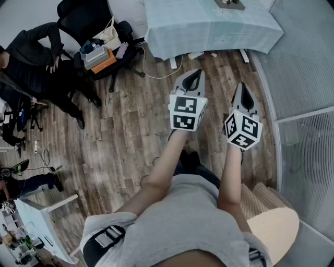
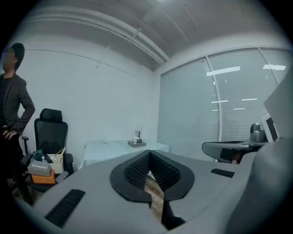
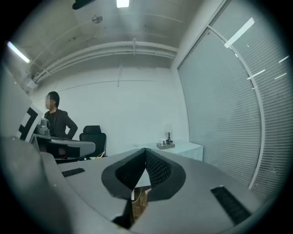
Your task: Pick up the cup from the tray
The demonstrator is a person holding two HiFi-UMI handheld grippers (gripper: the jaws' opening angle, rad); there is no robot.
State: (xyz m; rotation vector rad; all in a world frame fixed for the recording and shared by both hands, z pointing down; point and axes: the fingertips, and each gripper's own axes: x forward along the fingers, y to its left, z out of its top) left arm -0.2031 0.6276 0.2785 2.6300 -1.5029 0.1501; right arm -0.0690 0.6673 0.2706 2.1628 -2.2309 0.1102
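A small grey tray [image 1: 229, 4] stands on the far table under a pale blue cloth [image 1: 209, 26], well ahead of both grippers. It also shows as a tray [image 2: 137, 143] in the left gripper view and a tray [image 3: 165, 145] in the right gripper view, with small items on it; I cannot make out the cup among them. My left gripper [image 1: 192, 74] and right gripper [image 1: 243, 86] are held side by side over the wooden floor, pointing at the table. In its own view the left gripper [image 2: 149, 153] is shut with nothing in it, and so is the right gripper [image 3: 145, 150].
A black office chair [image 1: 99, 49] loaded with boxes stands left of the table. A person in dark clothes [image 1: 31, 52] is at the far left. A glass wall with blinds [image 1: 308, 156] runs along the right. A beige cushion [image 1: 274, 221] lies beside me.
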